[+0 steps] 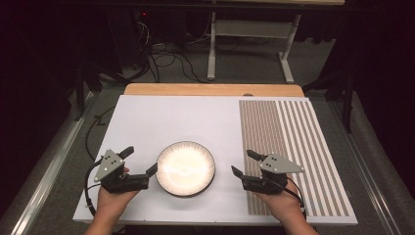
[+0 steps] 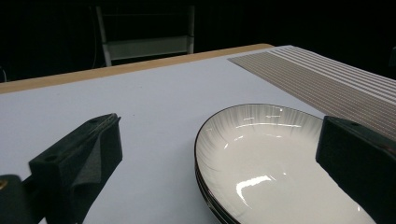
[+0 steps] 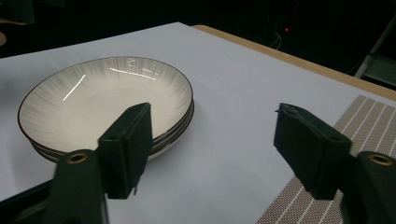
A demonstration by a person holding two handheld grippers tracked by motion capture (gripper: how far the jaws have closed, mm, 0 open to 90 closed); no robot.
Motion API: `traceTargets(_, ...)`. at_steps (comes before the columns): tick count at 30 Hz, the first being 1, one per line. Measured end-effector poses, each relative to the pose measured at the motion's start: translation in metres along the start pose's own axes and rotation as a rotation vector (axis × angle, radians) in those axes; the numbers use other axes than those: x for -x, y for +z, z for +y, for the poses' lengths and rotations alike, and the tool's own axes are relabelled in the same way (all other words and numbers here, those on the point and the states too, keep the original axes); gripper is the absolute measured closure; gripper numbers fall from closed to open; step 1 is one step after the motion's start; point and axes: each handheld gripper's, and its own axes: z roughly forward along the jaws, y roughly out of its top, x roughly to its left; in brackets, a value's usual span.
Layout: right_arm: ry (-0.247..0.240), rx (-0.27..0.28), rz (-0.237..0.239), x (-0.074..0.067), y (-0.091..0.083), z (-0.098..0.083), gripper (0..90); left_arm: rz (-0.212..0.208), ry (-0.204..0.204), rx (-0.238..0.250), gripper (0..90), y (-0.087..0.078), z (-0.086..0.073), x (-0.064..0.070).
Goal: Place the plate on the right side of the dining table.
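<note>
A stack of white plates with a thin dark rim sits near the front middle of the white board. My left gripper is at the stack's left side, open, with one jaw tip close to the rim. In the left gripper view the top plate lies partly between the wide jaws of the left gripper. My right gripper is a short way right of the stack, open. In the right gripper view the right gripper has only bare board between its jaws, and the plates lie beyond its left jaw.
A brown and white striped mat covers the right part of the board. A wooden table edge runs along the back. Beyond it are a white frame and cables on the floor.
</note>
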Motion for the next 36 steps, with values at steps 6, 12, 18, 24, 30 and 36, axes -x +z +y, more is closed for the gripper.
traceTargets(6, 0.007, -0.025, 0.026, -0.004, 0.013, 0.007, 50.5, 0.018, 0.019, 0.015, 1.8, -0.003, 0.001, 0.0)
traceTargets(12, 0.014, -0.066, 0.041, -0.005, 0.03, 0.019, 68.1, 0.029, 0.025, 0.017, 1.5, -0.004, 0.001, 0.0)
traceTargets(18, 0.047, -0.101, 0.076, -0.006, 0.045, 0.026, 76.9, 0.023, 0.03, 0.007, 0.3, -0.002, 0.0, 0.002)
traceTargets(24, 0.029, -0.137, 0.106, -0.011, 0.052, 0.022, 84.7, 0.018, 0.022, 0.004, 0.3, -0.002, -0.001, 0.001)
traceTargets(30, -0.015, -0.2, 0.135, -0.02, 0.059, 0.012, 90.0, 0.011, 0.026, 0.006, 0.3, -0.002, 0.0, 0.002)
traceTargets(36, -0.039, -0.243, 0.144, -0.027, 0.066, 0.007, 90.0, 0.009, 0.016, 0.014, 0.3, -0.003, 0.0, 0.002)
